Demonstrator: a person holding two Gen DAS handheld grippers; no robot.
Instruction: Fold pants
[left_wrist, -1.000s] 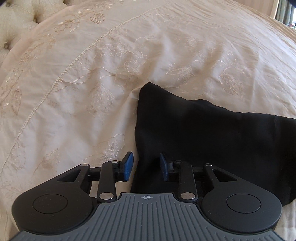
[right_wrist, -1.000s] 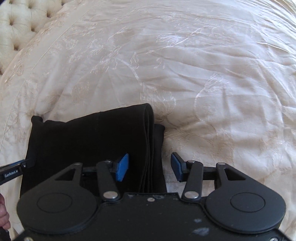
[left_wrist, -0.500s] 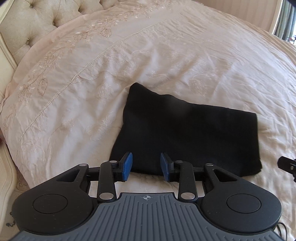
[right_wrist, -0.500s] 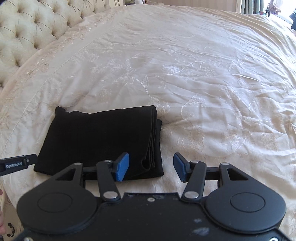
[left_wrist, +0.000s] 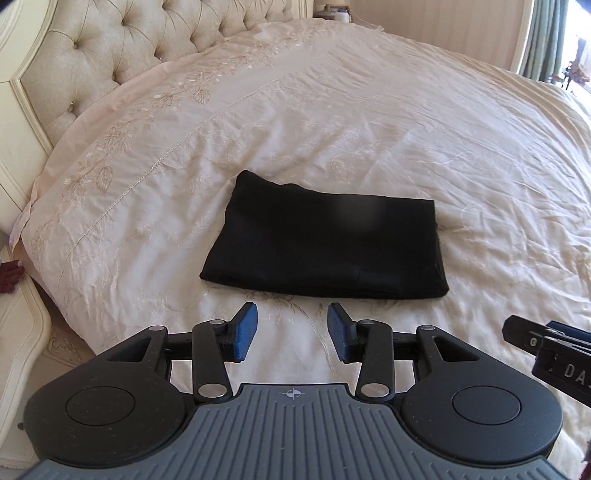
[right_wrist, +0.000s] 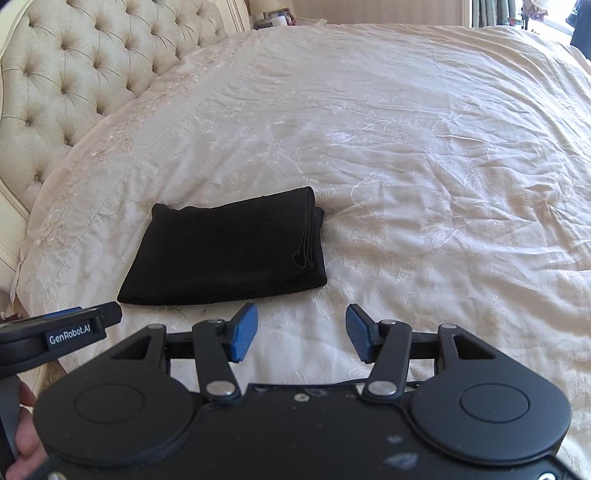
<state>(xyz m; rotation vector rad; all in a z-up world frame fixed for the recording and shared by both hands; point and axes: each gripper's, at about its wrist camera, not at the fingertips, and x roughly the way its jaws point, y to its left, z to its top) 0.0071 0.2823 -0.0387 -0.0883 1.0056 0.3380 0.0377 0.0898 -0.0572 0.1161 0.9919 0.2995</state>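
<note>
The black pants (left_wrist: 325, 247) lie folded into a flat rectangle on the cream bedspread (left_wrist: 369, 122), with stacked layer edges on their right side (right_wrist: 308, 236). My left gripper (left_wrist: 291, 330) hangs above the bed on the near side of the pants, apart from them; its jaws are opening and hold nothing. My right gripper (right_wrist: 301, 332) is open and bare, also short of the pants' near right corner. Each gripper's tip shows at the edge of the other's view.
A tufted cream headboard (right_wrist: 74, 74) runs along the left. The bed's near left corner and frame (left_wrist: 22, 332) drop off at the lower left. A curtain and window (left_wrist: 546, 37) lie at the far right. A hand (right_wrist: 22, 435) holds the left gripper.
Both grippers have pulled back and up from the pants, which now lie whole in view. The left jaws, earlier around the pants' near edge, have widened and stand clear of the cloth.
</note>
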